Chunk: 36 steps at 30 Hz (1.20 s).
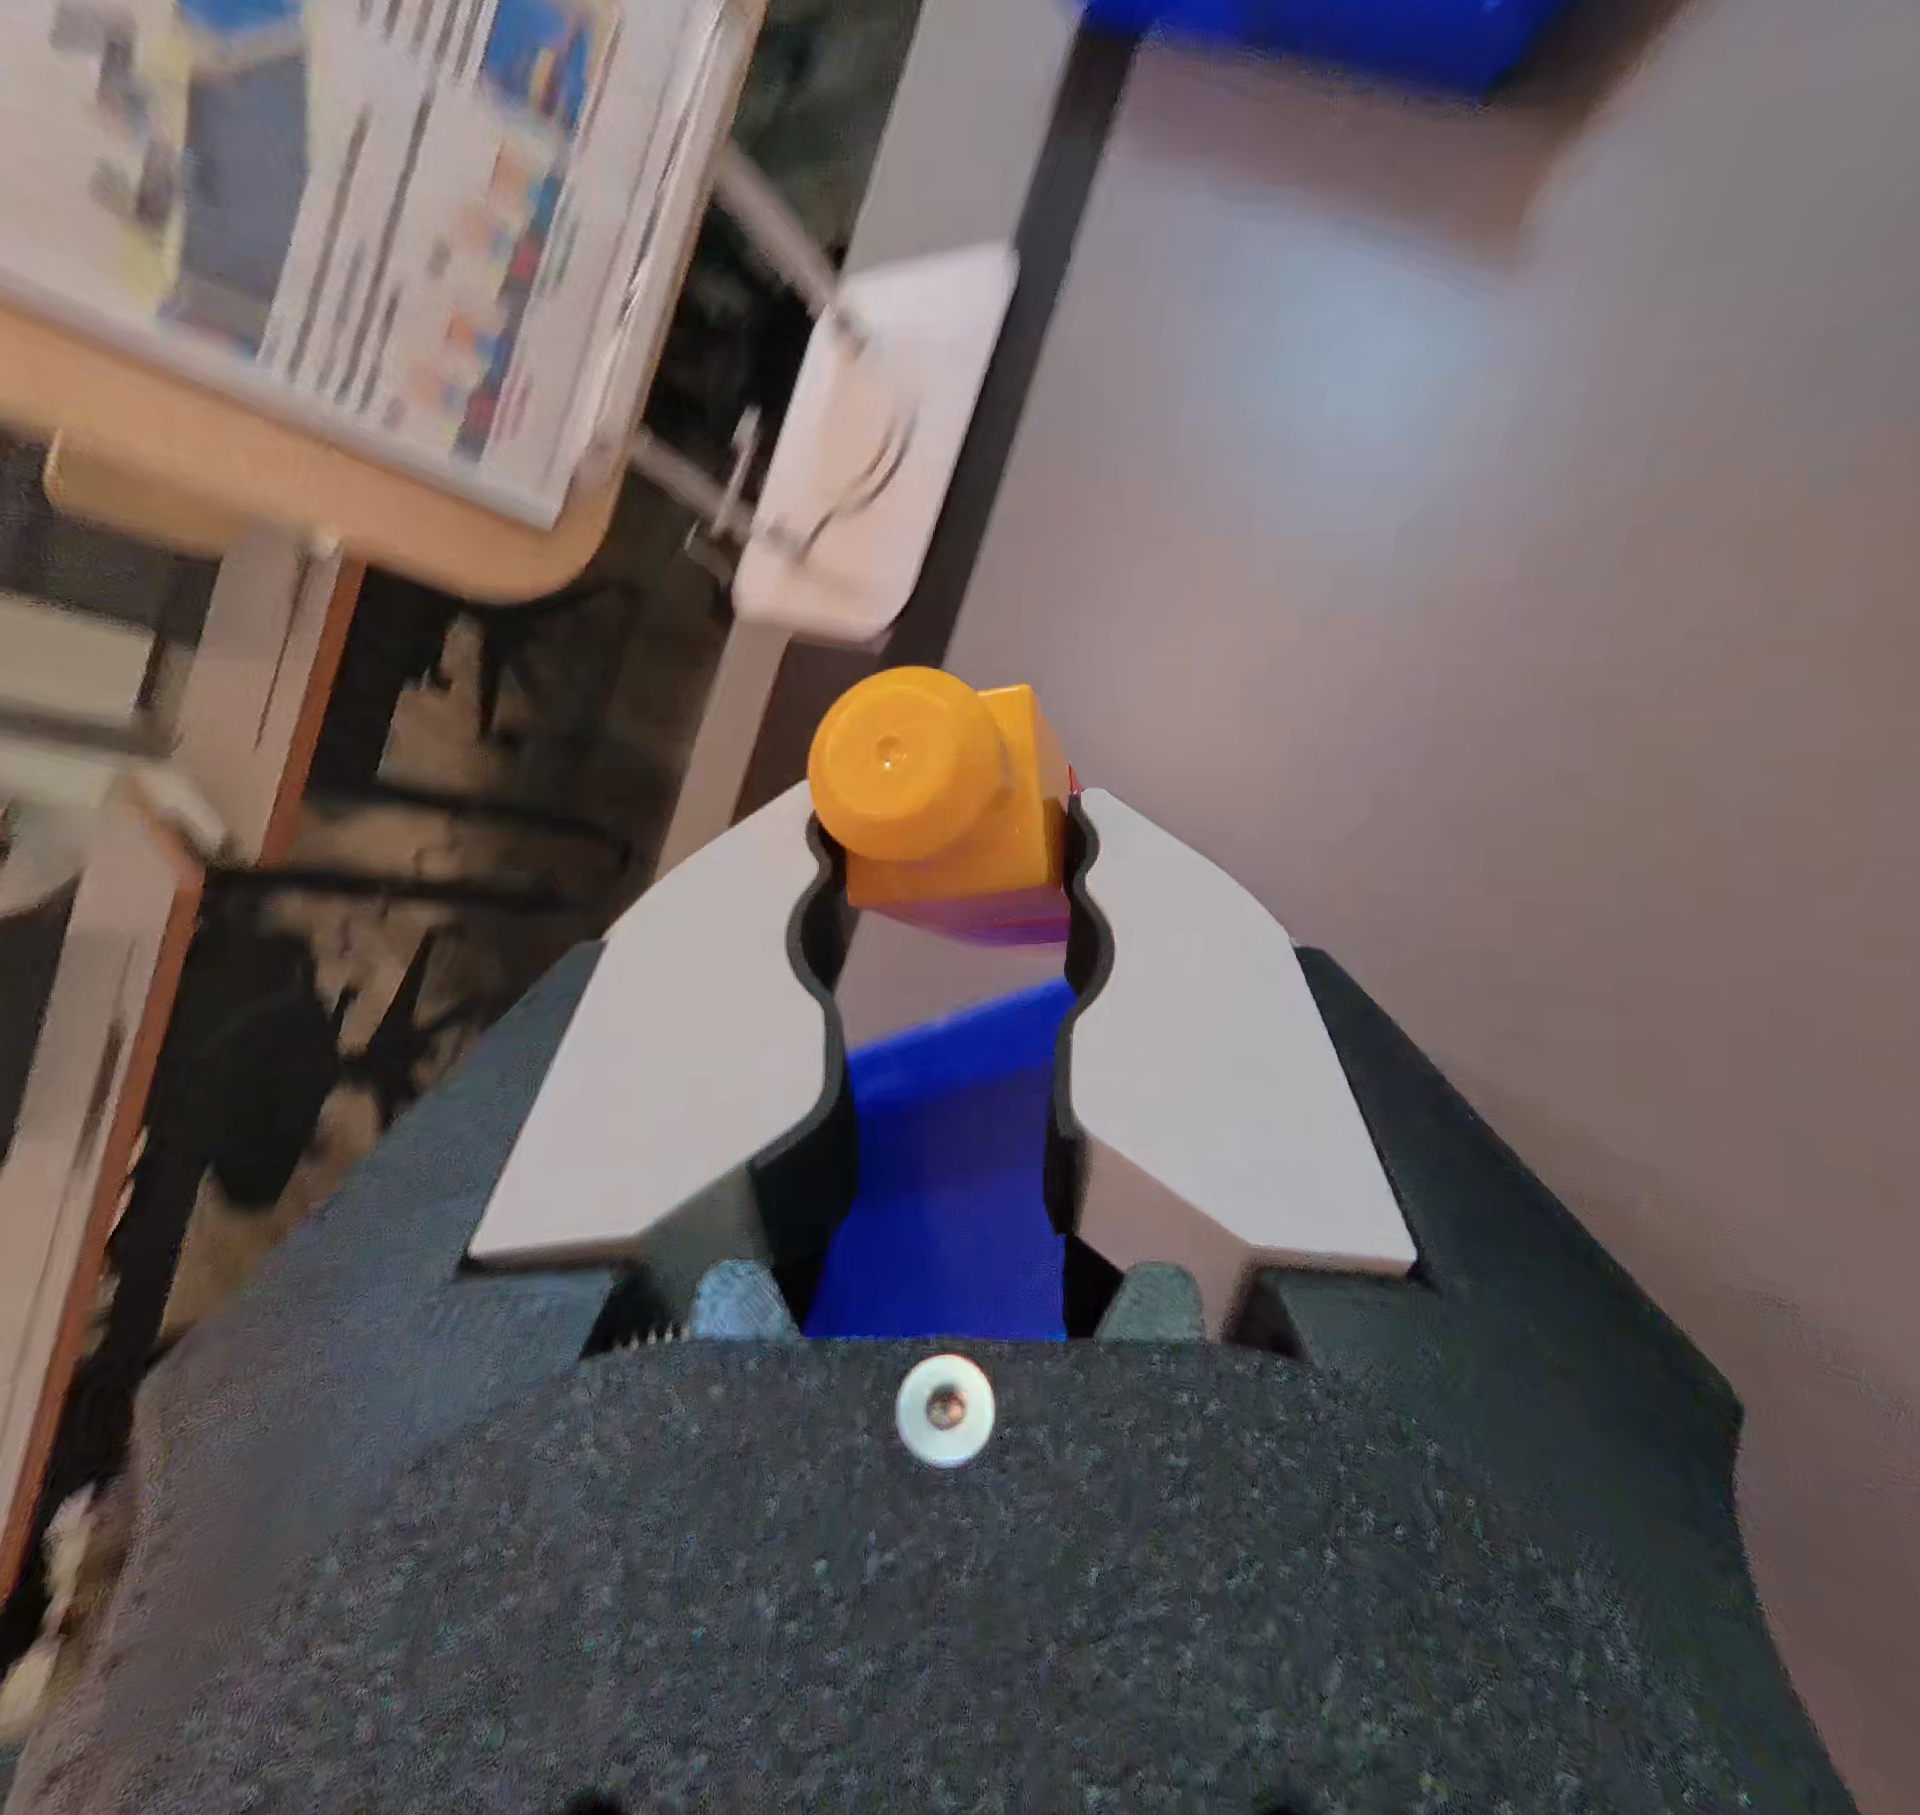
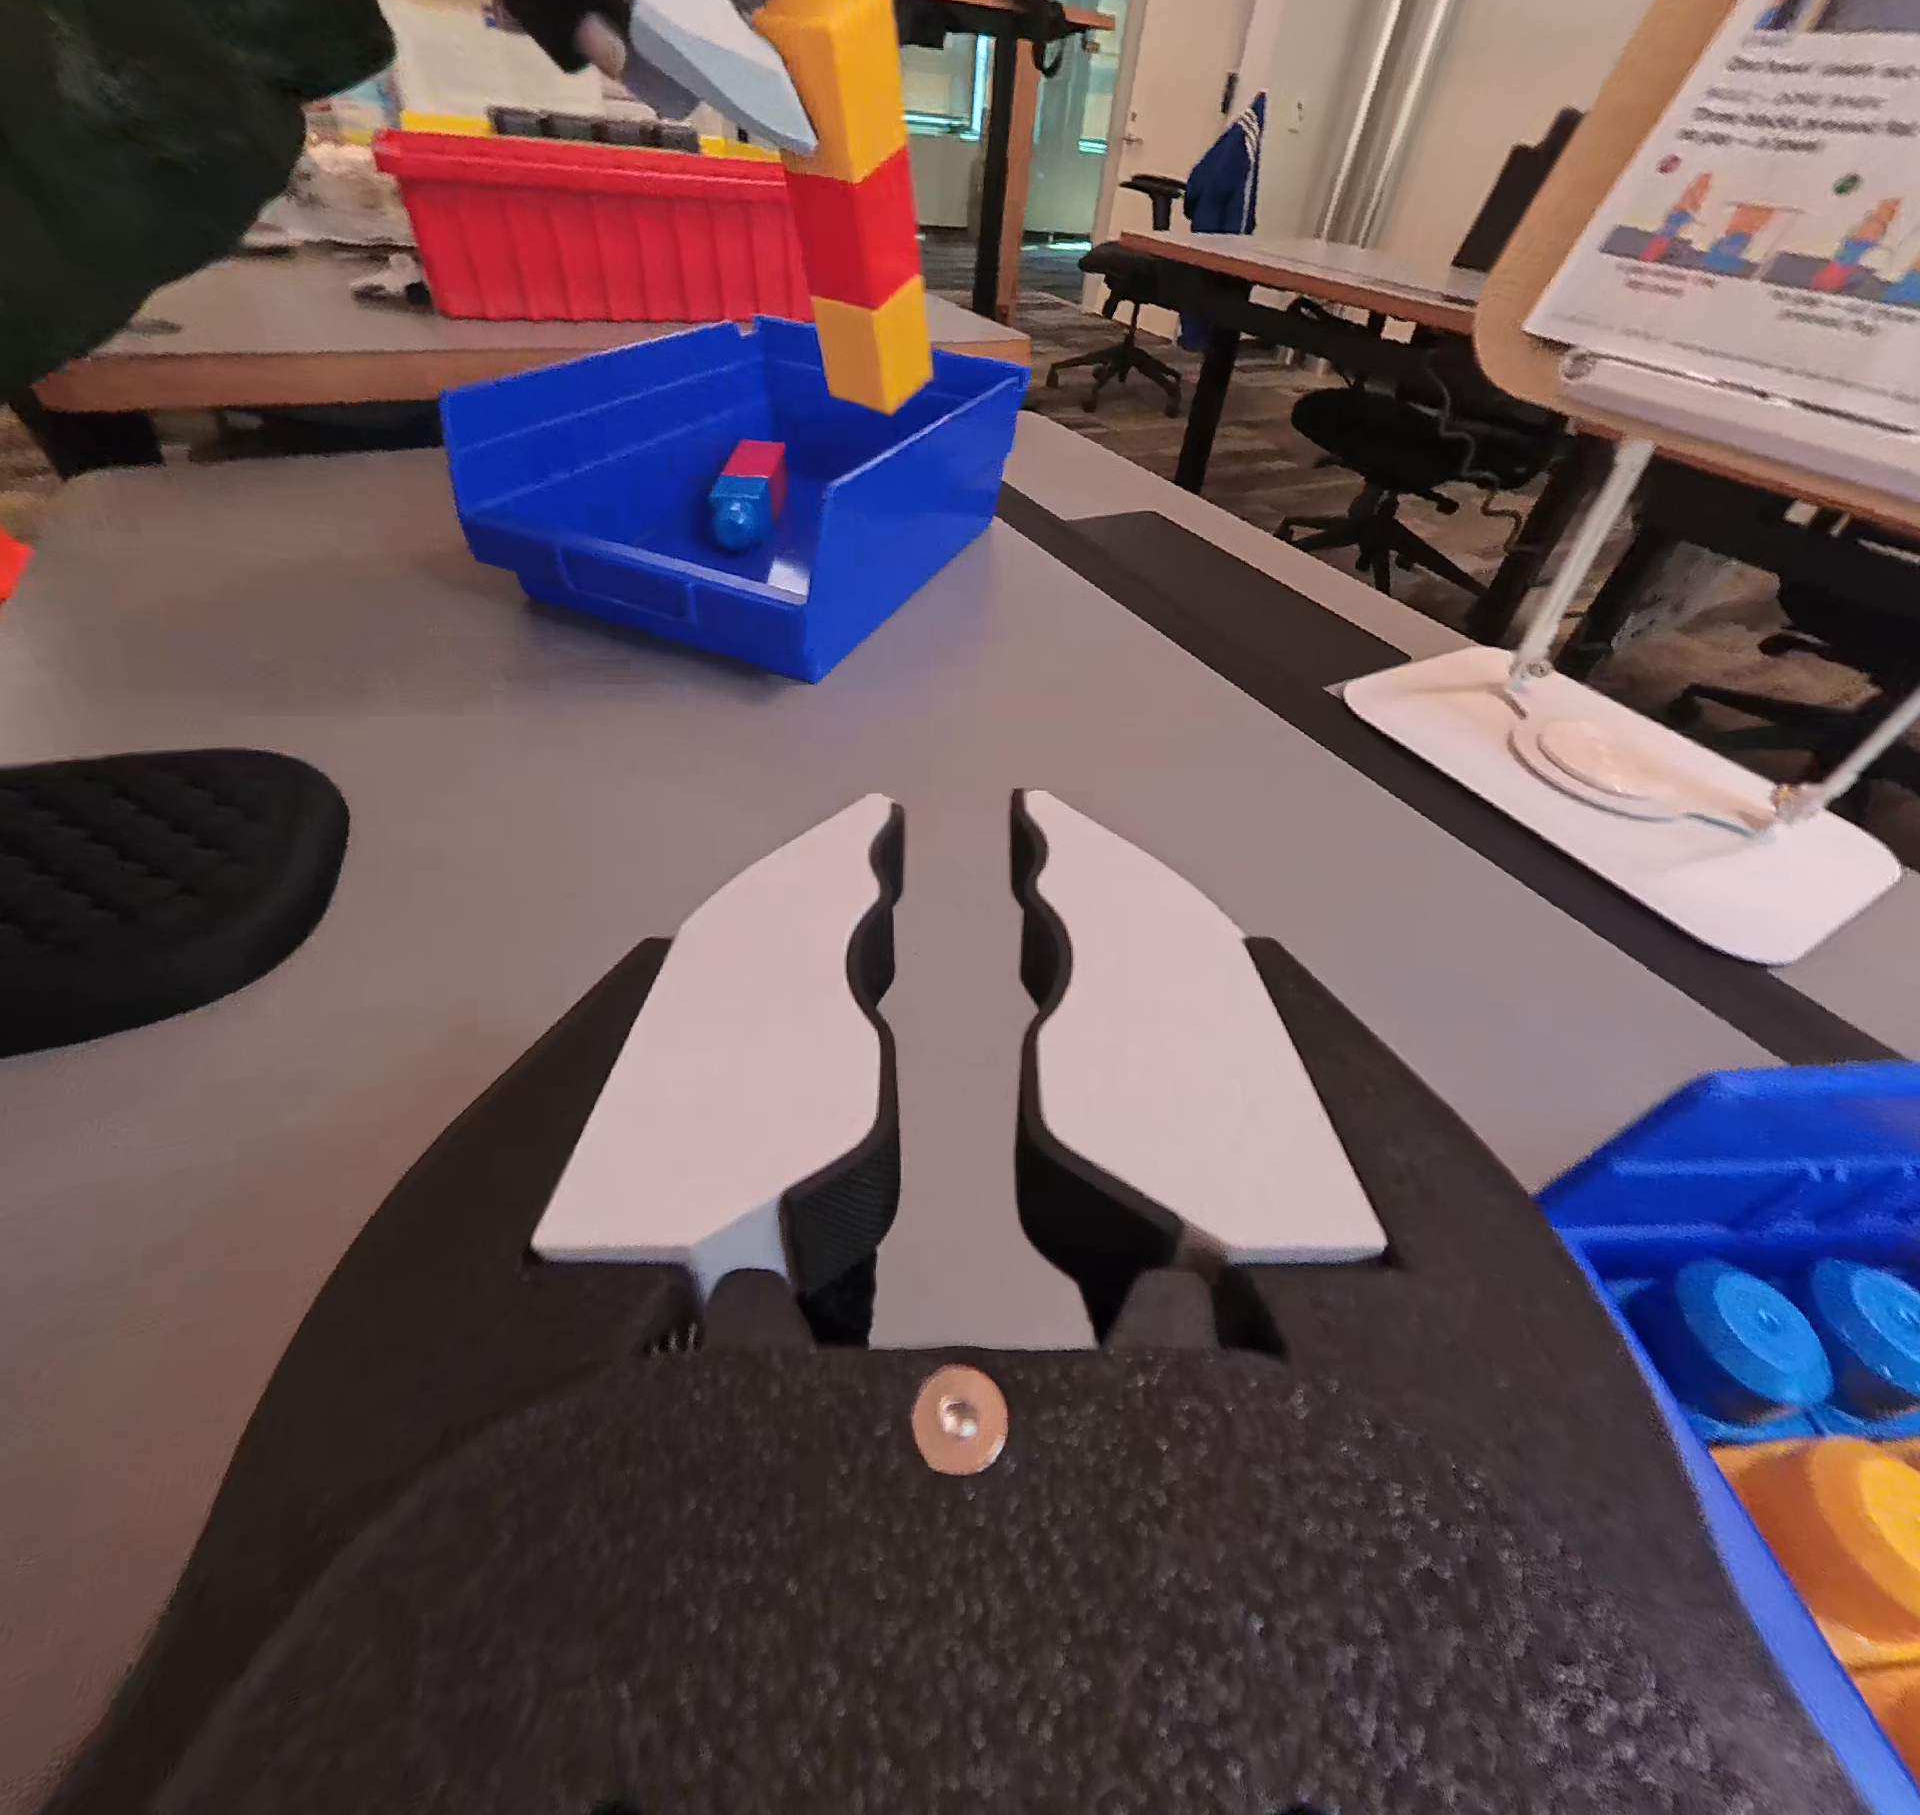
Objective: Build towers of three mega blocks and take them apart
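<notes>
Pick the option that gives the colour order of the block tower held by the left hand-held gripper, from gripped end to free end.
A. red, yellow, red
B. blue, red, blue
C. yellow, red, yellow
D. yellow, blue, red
C: in the right wrist view the tower held by the left hand-held gripper over the blue bin runs yellow at the gripped end, red in the middle, yellow at the free end.

Bare table (image 2: 644, 778) lies open between black pad (image 2: 135, 892) and stand base (image 2: 1621, 799).
</notes>
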Each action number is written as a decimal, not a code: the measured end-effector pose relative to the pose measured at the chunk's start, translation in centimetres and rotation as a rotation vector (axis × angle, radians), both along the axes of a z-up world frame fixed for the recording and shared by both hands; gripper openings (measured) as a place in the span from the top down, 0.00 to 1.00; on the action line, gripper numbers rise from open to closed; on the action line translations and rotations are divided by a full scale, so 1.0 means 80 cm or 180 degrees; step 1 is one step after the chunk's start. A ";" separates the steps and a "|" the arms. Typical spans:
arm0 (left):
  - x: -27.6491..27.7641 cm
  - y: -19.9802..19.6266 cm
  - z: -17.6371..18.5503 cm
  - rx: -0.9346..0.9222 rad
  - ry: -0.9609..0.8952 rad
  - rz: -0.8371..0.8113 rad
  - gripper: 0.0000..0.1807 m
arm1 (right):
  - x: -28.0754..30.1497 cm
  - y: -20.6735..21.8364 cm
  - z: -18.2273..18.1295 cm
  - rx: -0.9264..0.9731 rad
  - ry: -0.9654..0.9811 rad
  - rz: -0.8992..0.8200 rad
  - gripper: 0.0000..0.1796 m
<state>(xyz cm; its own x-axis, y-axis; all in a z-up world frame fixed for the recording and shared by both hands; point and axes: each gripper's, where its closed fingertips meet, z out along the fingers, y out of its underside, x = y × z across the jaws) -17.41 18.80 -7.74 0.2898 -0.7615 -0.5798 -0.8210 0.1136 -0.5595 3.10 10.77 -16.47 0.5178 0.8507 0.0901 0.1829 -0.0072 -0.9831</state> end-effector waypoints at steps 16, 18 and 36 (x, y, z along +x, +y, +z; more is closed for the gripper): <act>0.253 -0.172 -0.023 -0.0897 -0.2292 -0.1719 0.78 | -0.043 -0.052 -0.014 0.0058 0.0005 0.0754 0.80; 0.252 -0.167 -0.035 -0.1143 -0.2389 -0.1633 0.69 | -0.038 -0.051 0.001 0.0009 0.0278 0.0771 0.80; 0.202 -0.133 -0.187 -0.0925 -0.1027 -0.1292 0.80 | -0.016 -0.038 -0.022 0.0082 -0.0235 0.0677 0.76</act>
<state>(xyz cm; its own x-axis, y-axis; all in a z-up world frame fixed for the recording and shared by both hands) -1.28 8.18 -22.67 0.0692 -0.9626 -0.2619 -0.5271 0.1876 -0.8288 1.82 7.70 -18.25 0.3182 0.9370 0.1441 0.2490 0.0641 -0.9664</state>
